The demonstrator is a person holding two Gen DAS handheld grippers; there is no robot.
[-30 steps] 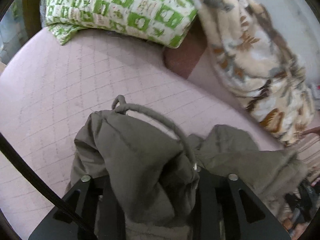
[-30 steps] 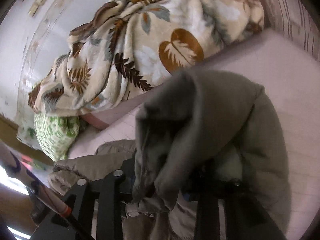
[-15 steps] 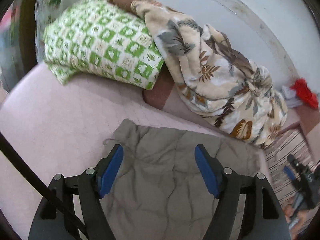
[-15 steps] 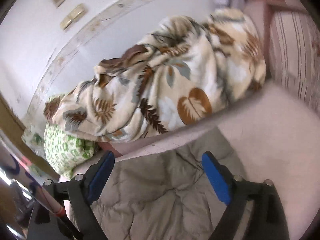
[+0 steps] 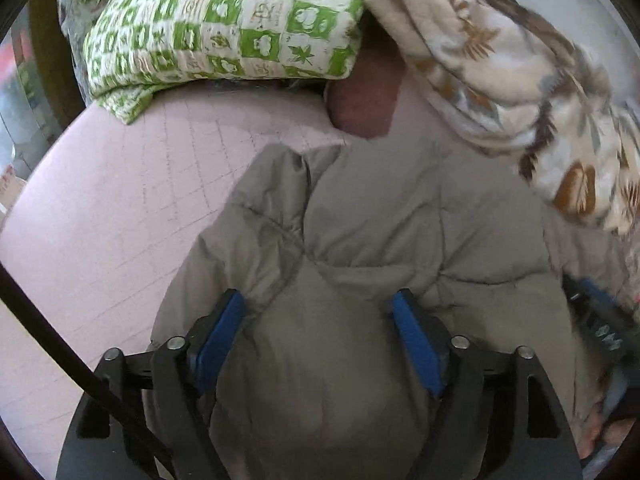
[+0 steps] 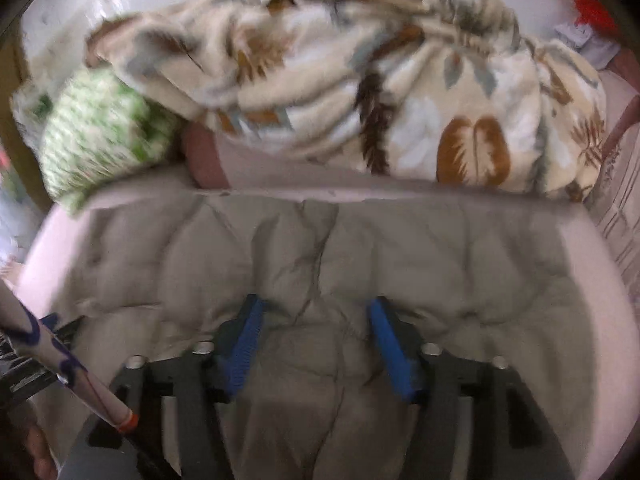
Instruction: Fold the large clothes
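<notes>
A grey-olive quilted jacket (image 5: pixel 380 240) lies spread on the pink quilted bed (image 5: pixel 120 200). It also shows in the right wrist view (image 6: pixel 320 248), blurred. My left gripper (image 5: pixel 320 304) is open, its blue pads (image 5: pixel 218 334) pressed down on either side of a puffed fold of the jacket near its left edge. My right gripper (image 6: pixel 314 312) is open too, its blue pads (image 6: pixel 244 340) straddling the jacket's padding near the middle. The right gripper also shows at the right edge of the left wrist view (image 5: pixel 600 316).
A green-and-white patterned pillow (image 5: pixel 224 24) lies at the head of the bed. A cream blanket with brown leaf print (image 6: pixel 380 96) is bunched against the white wall behind the jacket. A red item (image 6: pixel 592 8) sits far right. A striped cloth (image 6: pixel 624 208) lies at the right.
One second ago both grippers were shut on bunched jacket fabric held up. They let go, lifted away open, and now press down open onto the spread jacket.
</notes>
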